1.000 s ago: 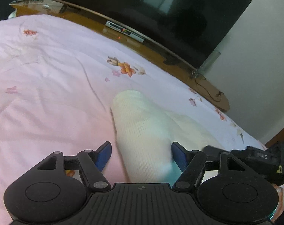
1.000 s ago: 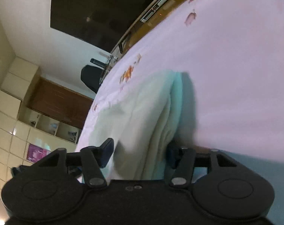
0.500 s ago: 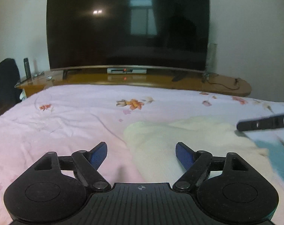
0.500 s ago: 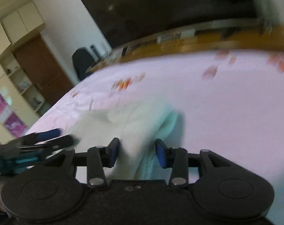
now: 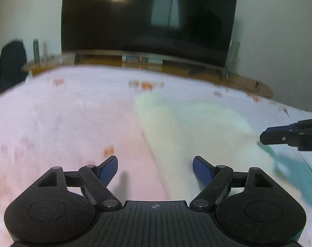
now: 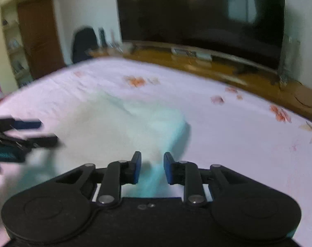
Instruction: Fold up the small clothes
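Note:
A cream small garment [image 5: 197, 127] with a teal edge [image 5: 289, 164] lies folded on the pink flowered bedsheet [image 5: 63, 123]. My left gripper [image 5: 154, 168] is open above the garment's left edge, with sheet under one pad and cloth under the other. My right gripper [image 6: 151, 166] hovers over the teal end of the garment [image 6: 125, 127]. Its jaws are closing to a narrow gap, and the cloth shows below that gap without being pinched. Each gripper is visible from the other's camera: the right gripper [image 5: 262, 138] at the right edge, the left gripper [image 6: 46, 132] at the left edge.
A large dark television [image 5: 149, 14] stands on a long wooden stand [image 5: 248, 84] beyond the bed's far edge. A dark chair [image 5: 11, 61] sits at the far left. A brown door and shelves [image 6: 38, 35] line the left wall. Pink sheet spreads around the garment.
Both views have rolled level and pulled back from the garment. The left jaws widened and no longer straddle the cloth's end. The right jaws narrowed and lifted off the folded edge.

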Tool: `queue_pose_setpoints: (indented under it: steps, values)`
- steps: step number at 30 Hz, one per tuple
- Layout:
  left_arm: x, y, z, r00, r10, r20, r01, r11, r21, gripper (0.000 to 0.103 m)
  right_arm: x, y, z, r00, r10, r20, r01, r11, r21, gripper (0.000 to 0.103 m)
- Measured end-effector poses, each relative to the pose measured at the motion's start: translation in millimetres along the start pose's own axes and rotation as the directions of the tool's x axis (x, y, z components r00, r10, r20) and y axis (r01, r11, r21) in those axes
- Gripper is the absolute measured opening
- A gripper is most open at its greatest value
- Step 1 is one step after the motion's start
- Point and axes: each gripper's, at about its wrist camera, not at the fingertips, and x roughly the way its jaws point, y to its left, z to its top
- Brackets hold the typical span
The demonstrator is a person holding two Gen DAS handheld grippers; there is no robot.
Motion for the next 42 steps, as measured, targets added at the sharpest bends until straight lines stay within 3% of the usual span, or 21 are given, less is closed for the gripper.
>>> queue_pose_setpoints:
  steps: [2,5,8,10,11,13,15,17,23,30,33,42]
  values:
    - [-6,-7,-18,0.999,0.013,-0.04,-0.013,1.0,0.02,0.08,-6,12,-17,0.999,0.013,-0.031,-0.013,1.0,-0.011,0.027]
    - [-29,-13,-40,0.999,0.005,-0.048,-0.006,1.0,-0.018,0.08,-1,22,-50,0.989,-0.043,-0.139,0.039,0.999,-0.033,0.033]
    - [-65,-25,-59,0.997,0.045,-0.07,-0.048,0.998,-0.035,0.08,-32,16,-68,0.991,-0.051,-0.127,0.061,0.995,0.081,0.033]
    - [-101,-41,-66,0.997,0.06,-0.052,-0.061,0.998,-0.017,0.092,-68,17,-77,0.995,-0.039,-0.094,0.054,0.986,0.159,0.036]
    - [-119,-49,-68,0.998,0.062,-0.026,-0.062,0.998,-0.001,0.103,-88,23,-83,0.997,-0.038,-0.07,0.049,0.985,0.168,0.037]
    - [-153,-67,-71,0.998,0.065,0.009,-0.065,0.998,0.027,0.103,-122,38,-92,0.998,-0.047,-0.033,0.052,0.985,0.164,0.043]
    - [-178,-75,-70,0.999,0.041,0.024,-0.042,0.998,0.042,0.103,-155,53,-99,0.998,-0.064,-0.007,0.065,0.985,0.16,0.06]
    - [-198,-82,-69,0.999,0.029,0.021,-0.03,0.997,0.074,0.103,-185,71,-101,0.994,-0.11,0.008,0.108,0.982,0.154,0.069]
    - [-251,-87,-70,0.997,0.033,0.066,-0.036,0.998,0.052,0.103,-245,111,-108,0.981,-0.179,0.082,0.163,0.973,0.165,0.083]
    - [-290,-81,-92,0.996,0.055,0.068,-0.053,0.998,-0.018,0.103,-282,145,-118,0.964,-0.235,0.121,0.22,0.968,0.123,0.097]
    - [-296,-76,-95,0.995,0.067,0.071,-0.066,0.998,-0.017,0.103,-279,148,-126,0.953,-0.286,0.1,0.275,0.955,0.114,0.099]
    - [-311,-77,-90,0.991,0.07,0.116,-0.067,0.997,-0.031,0.103,-282,147,-130,0.946,-0.315,0.078,0.304,0.944,0.126,0.103]
